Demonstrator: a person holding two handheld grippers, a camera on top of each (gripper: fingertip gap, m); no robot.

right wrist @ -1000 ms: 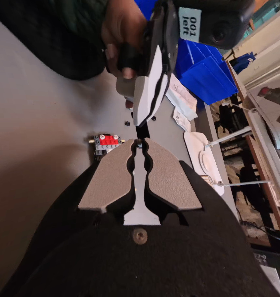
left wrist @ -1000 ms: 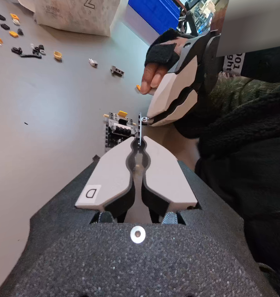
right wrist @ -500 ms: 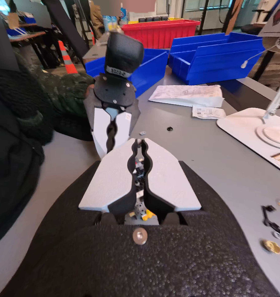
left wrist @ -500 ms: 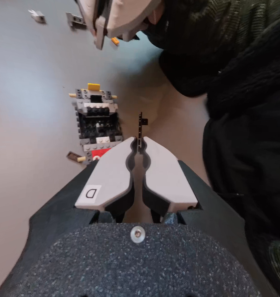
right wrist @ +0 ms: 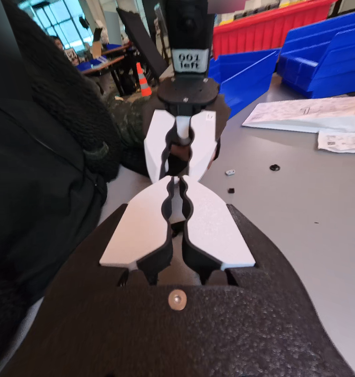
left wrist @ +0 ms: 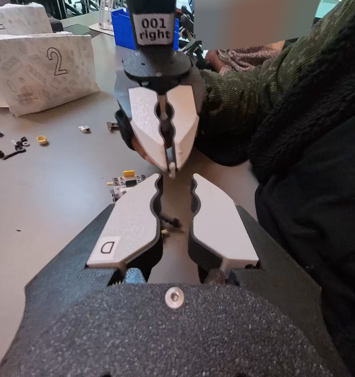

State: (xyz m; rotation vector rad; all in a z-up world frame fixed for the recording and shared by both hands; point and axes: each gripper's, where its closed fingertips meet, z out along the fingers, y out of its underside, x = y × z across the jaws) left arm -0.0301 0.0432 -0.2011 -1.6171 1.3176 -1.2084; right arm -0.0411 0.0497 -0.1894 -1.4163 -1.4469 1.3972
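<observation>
A grey counter (left wrist: 50,193) carries everything here. On it lie a partly built toy brick model (left wrist: 123,181) with a yellow piece on top, a spread of small loose pieces in black, orange and grey (left wrist: 11,140), two white paper bags (left wrist: 40,69) standing at the far edge, and a thin black part (left wrist: 170,221). In the right wrist view the counter also bears blue bins (right wrist: 323,59), flat white paper packets (right wrist: 307,118) and a few tiny dark pieces (right wrist: 274,167).
</observation>
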